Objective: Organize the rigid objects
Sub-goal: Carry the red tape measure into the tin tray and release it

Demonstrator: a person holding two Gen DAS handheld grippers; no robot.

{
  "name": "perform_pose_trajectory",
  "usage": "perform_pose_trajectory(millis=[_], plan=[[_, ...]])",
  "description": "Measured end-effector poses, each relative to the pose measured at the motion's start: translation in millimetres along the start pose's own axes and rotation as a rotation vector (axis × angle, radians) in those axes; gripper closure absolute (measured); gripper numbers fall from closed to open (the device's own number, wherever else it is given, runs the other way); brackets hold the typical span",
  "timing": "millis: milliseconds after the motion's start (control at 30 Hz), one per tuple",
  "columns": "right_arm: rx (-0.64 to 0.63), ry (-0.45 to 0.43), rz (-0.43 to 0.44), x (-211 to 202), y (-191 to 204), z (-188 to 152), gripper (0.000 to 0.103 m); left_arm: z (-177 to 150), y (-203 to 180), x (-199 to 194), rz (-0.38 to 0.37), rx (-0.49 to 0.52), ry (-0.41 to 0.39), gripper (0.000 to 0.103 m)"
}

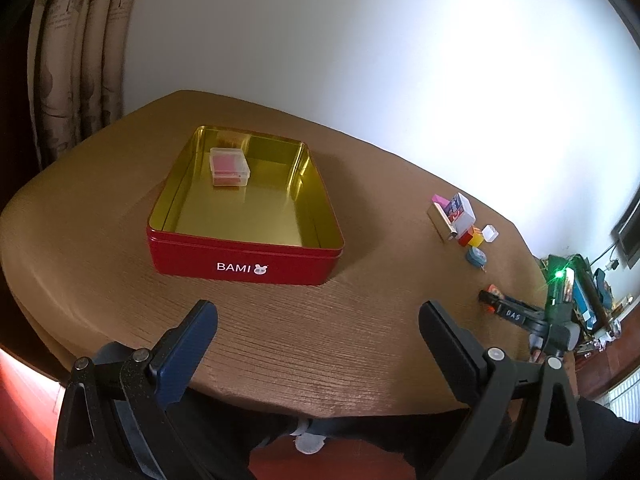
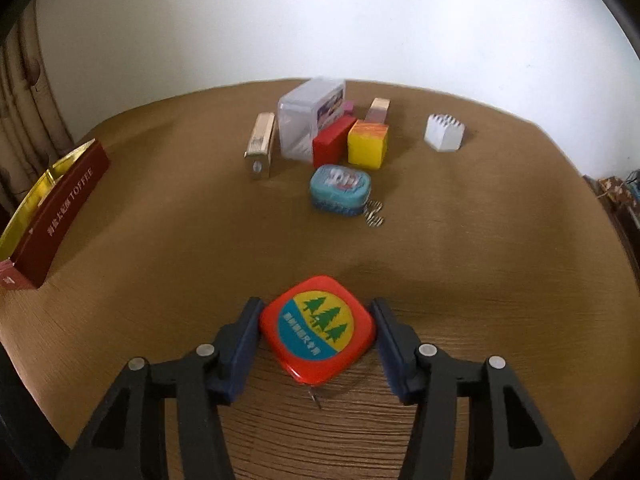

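Between my right hand-held gripper's [image 2: 316,330] pads, flat on the desk [image 2: 460,240]: an orange tape measure [image 2: 318,326].

My right jaws bracket its two flanks; the left pad looks to touch the case, the right shows a sliver of gap, so I judge it not yet clamped. It is a hard, glossy plastic square with rounded corners (likely slick, with some heft from the coiled blade), so I would squeeze the flat opposite sides low down, clear of the metal tab at its near edge. My left hand-held gripper [image 1: 318,332] is spread wide and empty. Beyond lie a blue oval tin [image 2: 341,189], red and yellow blocks, a clear plastic case and a white ridged piece. Off to the left sits the red tin box [image 1: 244,264], gold-lined and smooth.
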State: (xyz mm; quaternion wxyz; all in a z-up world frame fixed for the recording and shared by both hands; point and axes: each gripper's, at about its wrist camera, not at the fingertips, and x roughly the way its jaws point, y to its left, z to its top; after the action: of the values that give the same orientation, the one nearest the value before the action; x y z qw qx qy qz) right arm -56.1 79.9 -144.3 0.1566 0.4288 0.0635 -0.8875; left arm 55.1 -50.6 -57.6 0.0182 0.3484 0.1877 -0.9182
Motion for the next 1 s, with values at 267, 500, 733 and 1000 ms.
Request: perform_pose_trajectory(millis=[267,500,733,1000], plan=[[-0.065,-0.118,0.016,-40.5,21.6,41.5,0.048,2.1,0.7,-3.7,-0.001,-0.012,-0.016,0.004],[-0.075,-0.208,0.024,-64.6,46.5,105.6,0.048,5.4,1.1,-9.9,0.012,-0.01,-0.042,0.004],[-0.107,-0.267,0.074,-81.4,95.8,151.3,0.048,5.9,8.7,-13.8,0.039,-0.043,-0.043,0.004],[-0.208,-0.302,0.165,-95.0,177.2,177.7,0.048,12.2,22.4,-30.0,0.097,-0.06,-0.098,0.004]])
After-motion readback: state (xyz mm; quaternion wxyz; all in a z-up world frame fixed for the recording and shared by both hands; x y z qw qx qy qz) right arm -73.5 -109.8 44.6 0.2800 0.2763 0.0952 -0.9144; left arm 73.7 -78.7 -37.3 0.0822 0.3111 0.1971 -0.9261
